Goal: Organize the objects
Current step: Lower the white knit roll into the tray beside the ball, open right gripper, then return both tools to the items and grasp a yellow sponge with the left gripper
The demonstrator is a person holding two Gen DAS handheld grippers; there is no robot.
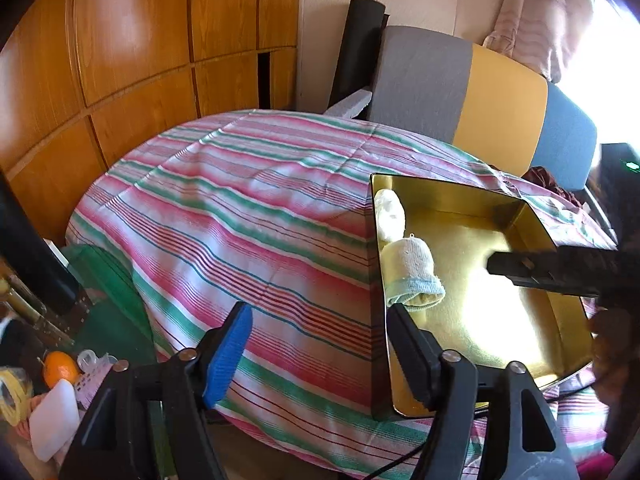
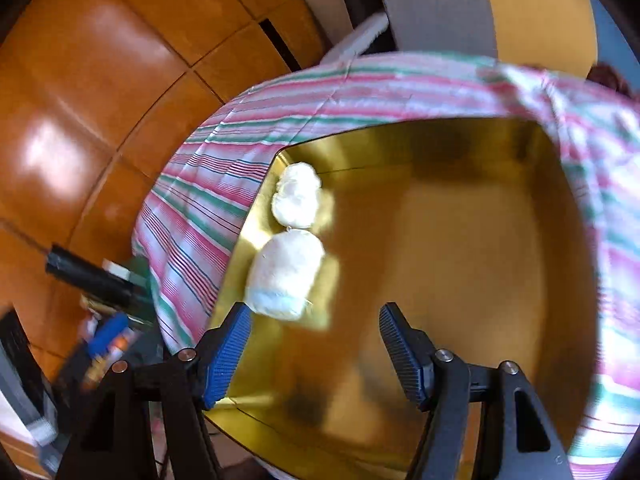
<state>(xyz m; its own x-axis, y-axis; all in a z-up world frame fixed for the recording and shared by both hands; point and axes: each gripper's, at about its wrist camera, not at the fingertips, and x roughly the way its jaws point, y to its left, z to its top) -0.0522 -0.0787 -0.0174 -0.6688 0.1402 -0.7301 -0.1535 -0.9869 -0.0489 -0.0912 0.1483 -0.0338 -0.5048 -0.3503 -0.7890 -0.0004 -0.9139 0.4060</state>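
Two rolled sock bundles lie in the gold box (image 2: 460, 240) on the striped bedspread (image 1: 240, 208), both tucked against its left wall, one behind the other. The nearer sock roll (image 2: 286, 276) sits just ahead of our right gripper (image 2: 316, 344) and off to its left, close to the left blue pad (image 2: 226, 356) but not between the pads. The far sock roll (image 2: 298, 196) touches its far end, or nearly so.

Right jaws spread, nothing between them; only bare box floor shows in the gap. Left gripper (image 1: 320, 356) also spread and empty, straddling the box's near-left corner, one finger outside over the bedspread, the other over the rim.

The nearer roll's long axis runs away from us along the left wall, cuff end toward the grippers. We judge the right hand the better placed of the two: it is already over the box, while the left hangs at the edge.

Looks: the nearer roll is cream-white, knitted, with a pale blue cuff band (image 1: 416, 286); soft, and likely to squash under a pinch. The far one is plain white and lumpier. The right view is blurred, so finer texture is unclear.

No loose items visible on the bedspread.
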